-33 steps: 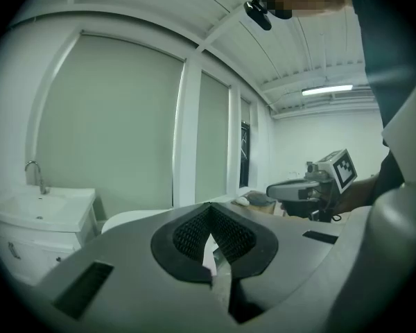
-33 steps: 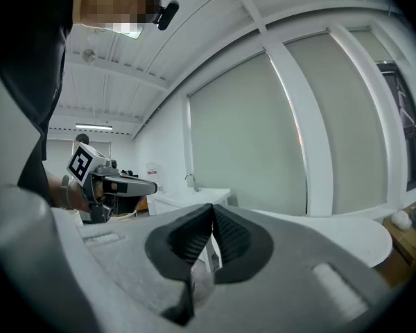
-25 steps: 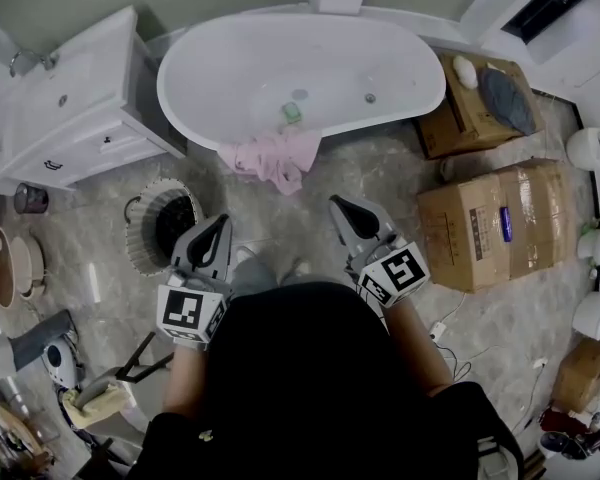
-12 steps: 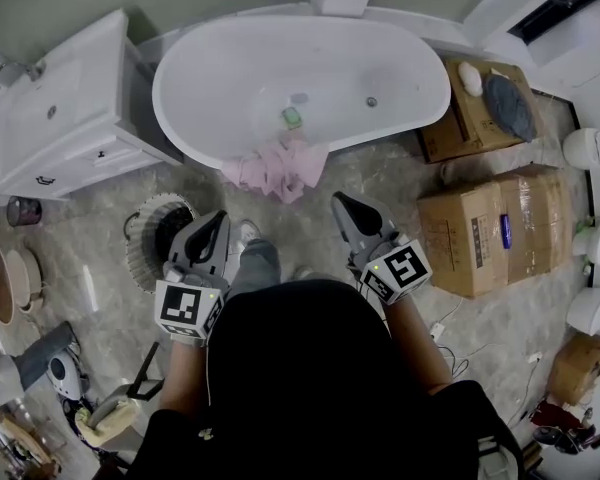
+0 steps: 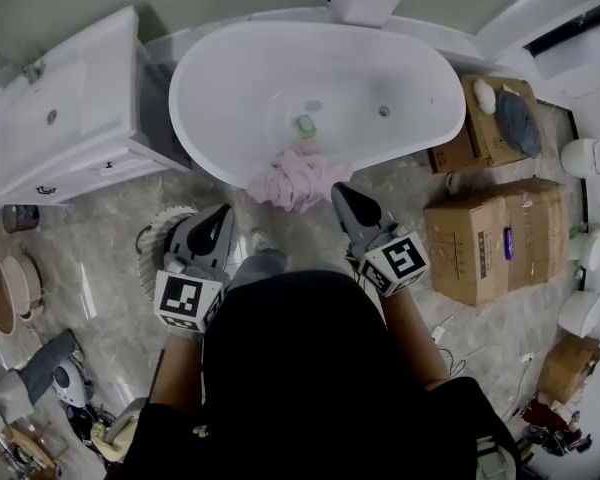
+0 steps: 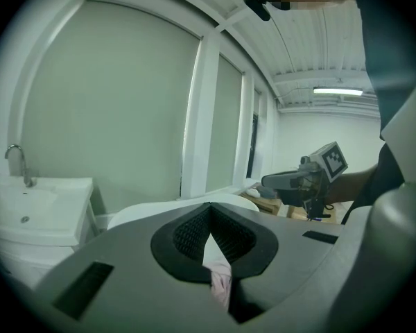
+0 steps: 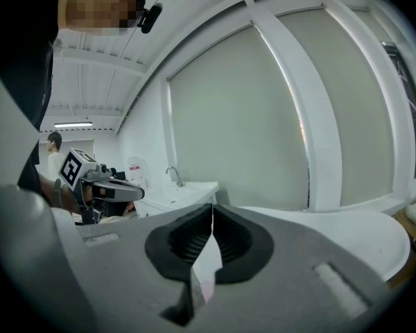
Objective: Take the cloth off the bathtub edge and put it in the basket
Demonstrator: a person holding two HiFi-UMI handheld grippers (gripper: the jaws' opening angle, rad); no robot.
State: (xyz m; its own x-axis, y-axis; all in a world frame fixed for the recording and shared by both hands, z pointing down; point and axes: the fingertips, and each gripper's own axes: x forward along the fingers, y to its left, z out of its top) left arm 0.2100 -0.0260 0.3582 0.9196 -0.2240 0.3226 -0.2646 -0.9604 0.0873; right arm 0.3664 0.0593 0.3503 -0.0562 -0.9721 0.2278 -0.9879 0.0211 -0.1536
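A pink cloth (image 5: 298, 176) hangs over the near edge of the white bathtub (image 5: 180, 108). My left gripper (image 5: 223, 212) is shut and empty, short of the cloth and to its left. Shut and empty too, my right gripper (image 5: 340, 190) has its tip just beside the cloth's right side; whether it touches I cannot tell. The dark woven basket (image 5: 150, 244) stands on the floor at the left, partly hidden behind the left gripper. In the left gripper view the jaws (image 6: 209, 207) meet, with a strip of pink cloth (image 6: 220, 284) below them. The right gripper view shows closed jaws (image 7: 212, 208) above the cloth (image 7: 206, 283).
A white sink cabinet (image 5: 60, 118) stands left of the tub. Cardboard boxes (image 5: 485, 233) are stacked on the right, one bearing a dark bag (image 5: 520, 120). A small green item (image 5: 306, 124) lies inside the tub. Clutter sits along the lower left floor.
The person has stepped toward the tub. Both grippers have travelled forward, still shut, and now sit close to the pink cloth. The basket has slid behind the left gripper.
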